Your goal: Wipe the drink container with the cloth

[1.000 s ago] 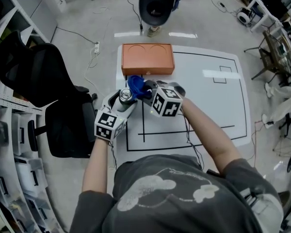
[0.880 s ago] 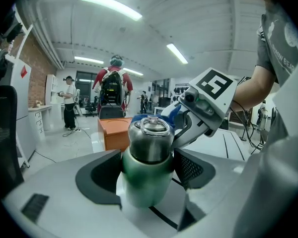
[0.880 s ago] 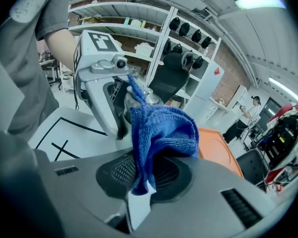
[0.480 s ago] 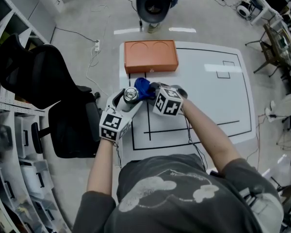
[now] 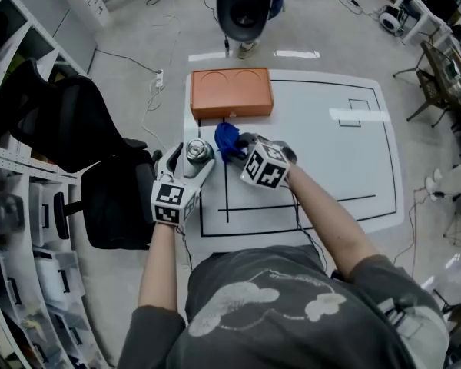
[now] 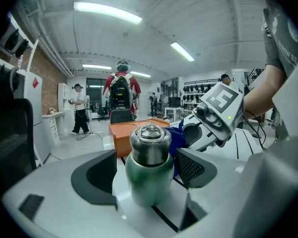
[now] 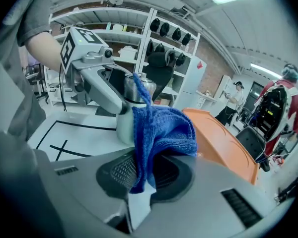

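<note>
A green metal bottle (image 5: 198, 151) with a steel cap stands upright on the white table (image 5: 330, 160). My left gripper (image 5: 192, 160) straddles it. In the left gripper view the bottle (image 6: 149, 167) sits between the pads, and a narrow gap shows at the left pad (image 6: 102, 175). These jaws have just been opening. My right gripper (image 5: 240, 143) is shut on a blue cloth (image 5: 227, 139) just right of the bottle. In the right gripper view the cloth (image 7: 161, 130) hangs folded from the jaws, and the bottle (image 7: 131, 108) stands just behind it.
An orange tray (image 5: 230, 92) lies at the table's far edge, just beyond the bottle. Black lines mark the table top. A black office chair (image 5: 84, 129) stands left of the table and another chair (image 5: 247, 6) at its far end. People stand farther off in the room (image 6: 120, 90).
The right gripper with the cloth has sunk a little beside the bottle. The left gripper and the bottle have stayed where they were.
</note>
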{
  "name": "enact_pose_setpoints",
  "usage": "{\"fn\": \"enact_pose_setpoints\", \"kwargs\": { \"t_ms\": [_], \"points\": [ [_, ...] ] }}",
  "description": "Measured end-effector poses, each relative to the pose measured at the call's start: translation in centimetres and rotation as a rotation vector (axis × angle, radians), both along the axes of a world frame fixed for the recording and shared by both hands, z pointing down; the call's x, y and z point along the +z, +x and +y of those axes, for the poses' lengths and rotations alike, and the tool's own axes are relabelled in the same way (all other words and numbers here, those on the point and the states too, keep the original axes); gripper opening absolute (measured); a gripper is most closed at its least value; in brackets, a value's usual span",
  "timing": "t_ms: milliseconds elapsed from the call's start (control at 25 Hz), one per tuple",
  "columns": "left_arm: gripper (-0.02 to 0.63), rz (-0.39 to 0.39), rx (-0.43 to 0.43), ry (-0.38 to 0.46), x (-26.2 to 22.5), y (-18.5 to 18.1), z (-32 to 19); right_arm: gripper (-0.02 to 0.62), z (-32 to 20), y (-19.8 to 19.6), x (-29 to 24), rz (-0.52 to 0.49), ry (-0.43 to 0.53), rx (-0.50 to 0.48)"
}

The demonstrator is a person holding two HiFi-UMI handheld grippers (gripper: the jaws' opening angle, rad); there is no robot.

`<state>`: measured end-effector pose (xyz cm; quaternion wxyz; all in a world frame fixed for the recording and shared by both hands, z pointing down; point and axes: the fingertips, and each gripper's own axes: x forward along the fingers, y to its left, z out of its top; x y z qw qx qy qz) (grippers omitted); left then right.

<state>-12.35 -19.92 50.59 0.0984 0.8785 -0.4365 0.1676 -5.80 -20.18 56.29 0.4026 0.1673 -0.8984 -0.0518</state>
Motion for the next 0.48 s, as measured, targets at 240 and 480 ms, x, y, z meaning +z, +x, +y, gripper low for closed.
{"fn": "enact_pose_setpoints", "kwargs": {
  "t_ms": [240,480],
  "points": [
    [0.362,0.02,-0.176,0.035,-1.4,-0.7,2.5,0.043,1.0,2.3,-2.2,-0.044,0.035,-0.028],
    [0.362,0.072,-0.333,0.046,-2.6,0.8,6.5,0.043,3.8,4.2,-4.9,-0.102,0.089,-0.102]
  ]
}}
